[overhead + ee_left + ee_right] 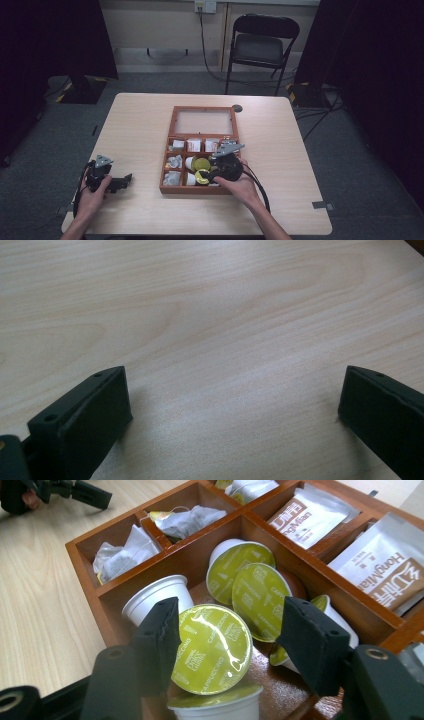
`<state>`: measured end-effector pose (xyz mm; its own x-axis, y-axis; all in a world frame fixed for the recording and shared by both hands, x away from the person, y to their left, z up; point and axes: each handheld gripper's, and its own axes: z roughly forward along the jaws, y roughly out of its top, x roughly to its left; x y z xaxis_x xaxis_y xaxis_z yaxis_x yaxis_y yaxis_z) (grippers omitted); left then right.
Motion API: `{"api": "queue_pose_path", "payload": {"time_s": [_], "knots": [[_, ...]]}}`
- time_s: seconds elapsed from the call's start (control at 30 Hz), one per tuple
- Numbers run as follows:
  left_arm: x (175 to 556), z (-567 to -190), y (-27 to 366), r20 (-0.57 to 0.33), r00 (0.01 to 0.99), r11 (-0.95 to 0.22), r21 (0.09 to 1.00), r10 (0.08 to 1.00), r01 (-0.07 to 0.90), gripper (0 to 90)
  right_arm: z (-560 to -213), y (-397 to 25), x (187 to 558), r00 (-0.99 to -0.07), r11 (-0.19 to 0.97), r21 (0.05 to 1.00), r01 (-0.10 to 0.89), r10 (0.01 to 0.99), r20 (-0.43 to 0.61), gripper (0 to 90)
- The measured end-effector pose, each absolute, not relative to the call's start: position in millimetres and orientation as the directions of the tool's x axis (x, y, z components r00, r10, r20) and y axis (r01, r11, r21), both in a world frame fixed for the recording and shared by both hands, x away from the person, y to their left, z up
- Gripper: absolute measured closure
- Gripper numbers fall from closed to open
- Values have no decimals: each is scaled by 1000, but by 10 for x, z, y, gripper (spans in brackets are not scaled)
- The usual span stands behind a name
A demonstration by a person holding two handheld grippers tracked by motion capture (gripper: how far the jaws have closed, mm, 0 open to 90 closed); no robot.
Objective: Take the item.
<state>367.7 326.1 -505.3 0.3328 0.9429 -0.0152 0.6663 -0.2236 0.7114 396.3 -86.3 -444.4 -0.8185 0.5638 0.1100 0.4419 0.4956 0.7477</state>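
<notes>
A wooden compartment box [166, 175] lies in the middle of the table with its glass lid [203, 121] open flat behind it. My right gripper [208, 172] reaches into the near middle compartment. In the right gripper view it [232, 630] is open, its jaws on either side of a tilted green-lidded coffee capsule [212, 650]; the left jaw touches the capsule's rim and the right jaw stands apart. More capsules [257, 600] lie behind. My left gripper [122, 182] rests left of the box, open [235, 390] over bare table.
Tea bags [187, 520] fill the box's left compartments and brown-and-white sachets [310, 517] the far ones. The other gripper [55, 490] lies on the table beyond the box. A black folding chair [260, 47] stands behind the table [280, 200].
</notes>
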Motion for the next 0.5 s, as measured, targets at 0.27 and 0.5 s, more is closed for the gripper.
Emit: {"api": "queue_pose_path", "payload": {"time_s": [0.27, 0.5], "knots": [[3677, -5053, 3260, -15, 332, -224, 711, 943, 666, 0, -4493, -784, 3949, -829, 523, 727, 446, 547, 115, 373], [3677, -5053, 3260, -15, 332, -224, 711, 943, 666, 0, -4523, -754, 3937, -830, 536, 715, 449, 547, 111, 359]]}}
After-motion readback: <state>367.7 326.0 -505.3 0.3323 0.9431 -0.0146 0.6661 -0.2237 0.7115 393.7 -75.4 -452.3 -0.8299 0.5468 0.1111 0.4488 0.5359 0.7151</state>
